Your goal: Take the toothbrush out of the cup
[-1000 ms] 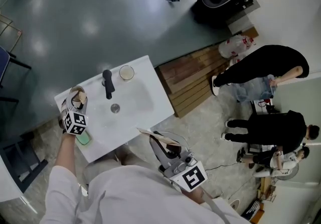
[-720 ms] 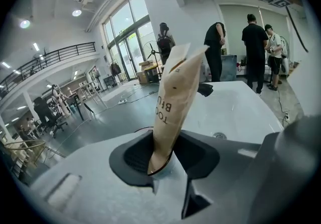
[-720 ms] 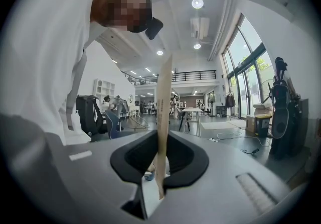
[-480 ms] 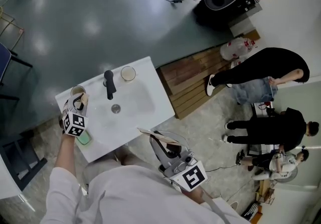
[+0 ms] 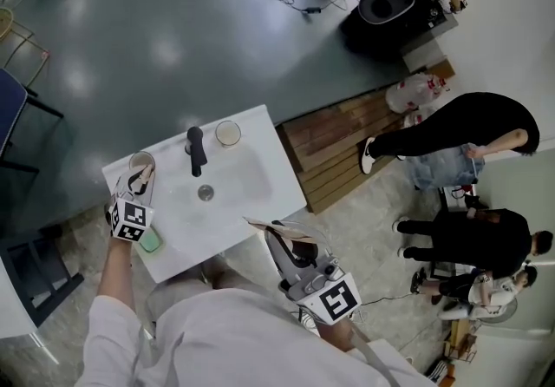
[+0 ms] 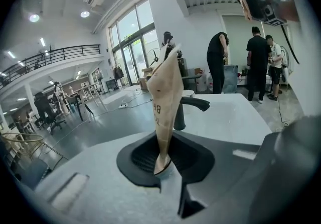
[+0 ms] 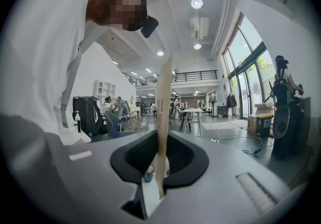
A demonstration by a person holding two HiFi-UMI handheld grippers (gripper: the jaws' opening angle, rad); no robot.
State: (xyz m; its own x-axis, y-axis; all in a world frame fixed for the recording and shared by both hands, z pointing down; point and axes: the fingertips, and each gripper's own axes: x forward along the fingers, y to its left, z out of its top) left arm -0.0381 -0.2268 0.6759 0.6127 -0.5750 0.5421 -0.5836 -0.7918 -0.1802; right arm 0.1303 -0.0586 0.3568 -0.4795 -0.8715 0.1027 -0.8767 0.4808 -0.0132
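Your head camera looks steeply down from above your shoulders onto the white counter (image 5: 260, 138). It sits far enough off to take in the grey floor (image 5: 130, 29) and the bystanders (image 5: 460, 125) at right. The left gripper (image 5: 141, 173) shows at its left, the right gripper (image 5: 253, 225) at bottom centre. The left gripper's camera sits low and close over the counter. It looks along its closing jaws, nothing visible between them, toward the faucet (image 6: 180, 115). It shares faucet, counter and bystanders with the head view. The right gripper's camera looks about level along its joined jaws, away from the counter into the open hall, your sleeve (image 7: 45, 67) close at left.
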